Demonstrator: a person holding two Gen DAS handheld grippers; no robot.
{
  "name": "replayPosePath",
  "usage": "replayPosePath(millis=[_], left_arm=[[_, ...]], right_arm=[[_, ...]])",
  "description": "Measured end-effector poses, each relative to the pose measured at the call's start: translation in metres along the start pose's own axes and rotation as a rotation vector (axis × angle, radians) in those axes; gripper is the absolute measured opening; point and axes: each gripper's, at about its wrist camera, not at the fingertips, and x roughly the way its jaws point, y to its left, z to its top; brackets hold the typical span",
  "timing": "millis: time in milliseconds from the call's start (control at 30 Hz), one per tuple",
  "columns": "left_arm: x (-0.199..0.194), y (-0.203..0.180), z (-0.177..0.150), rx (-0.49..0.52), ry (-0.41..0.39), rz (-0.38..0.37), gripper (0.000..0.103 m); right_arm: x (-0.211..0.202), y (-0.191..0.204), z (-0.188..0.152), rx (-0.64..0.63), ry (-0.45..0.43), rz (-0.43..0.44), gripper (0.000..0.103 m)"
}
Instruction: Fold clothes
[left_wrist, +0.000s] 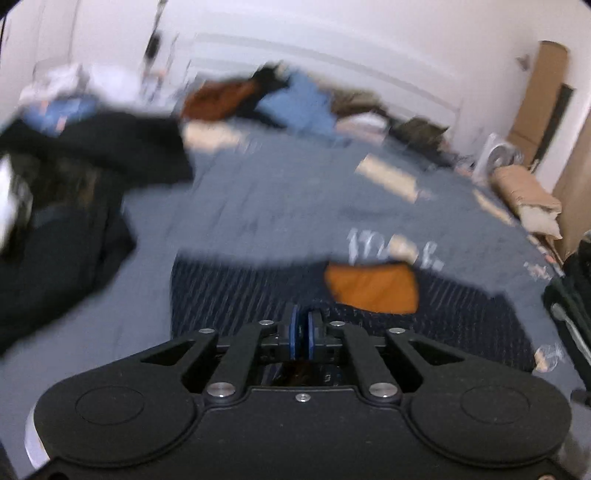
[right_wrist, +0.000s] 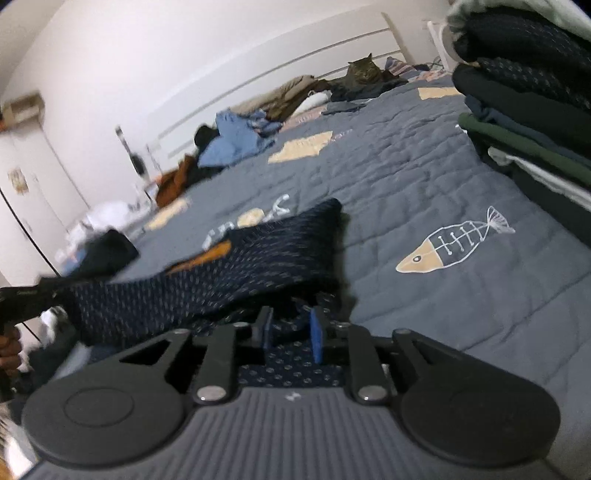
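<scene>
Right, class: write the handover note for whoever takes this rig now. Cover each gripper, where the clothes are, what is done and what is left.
Left gripper: shut on the navy patterned garment.
Right gripper: partly open, the garment's cloth lying between its fingers; the grip is unclear.
The garment hangs stretched between both over the grey quilt.
Done: folded stack at the right.
Left: fold this garment, then the loose heap by the headboard. A cat sits there.
</scene>
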Motion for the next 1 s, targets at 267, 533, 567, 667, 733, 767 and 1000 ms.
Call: replayPosePath(millis=[267, 533, 567, 667, 733, 767, 1000], left_arm=[[-0.014, 0.030, -0.038, -0.141, -0.029, -0.014, 0.049], [0.008, 0.054, -0.026, -0.201, 0.011, -0.065, 0.052], [0.016, 0.055, -0.023, -0.209, 0.019, -0.072, 0.052], [0.042, 0.055, -0.020, -0.222, 0.061, -0.063, 0.052], [0.056, 0.058, -0.021, -0.247, 0.085, -0.065, 0.052], [0.062, 0.060, -0.021, -0.262, 0.090, -0.068, 0.052], [0.075, 0.064, -0.014, -0.243, 0.034, -0.110, 0.011]], right_arm=[[0.034, 0.016, 0.012, -0.243, 0.006, -0.102, 0.036], [0.058, 0.008, 0.013, -0.290, 0.008, -0.157, 0.037], [0.060, 0.008, 0.012, -0.295, 0.010, -0.160, 0.037], [0.065, 0.009, 0.010, -0.318, 0.015, -0.162, 0.036], [0.070, 0.012, 0.008, -0.332, 0.026, -0.154, 0.036], [0.072, 0.012, 0.007, -0.337, 0.033, -0.153, 0.036], [0.089, 0.013, 0.001, -0.368, 0.086, -0.157, 0.002]])
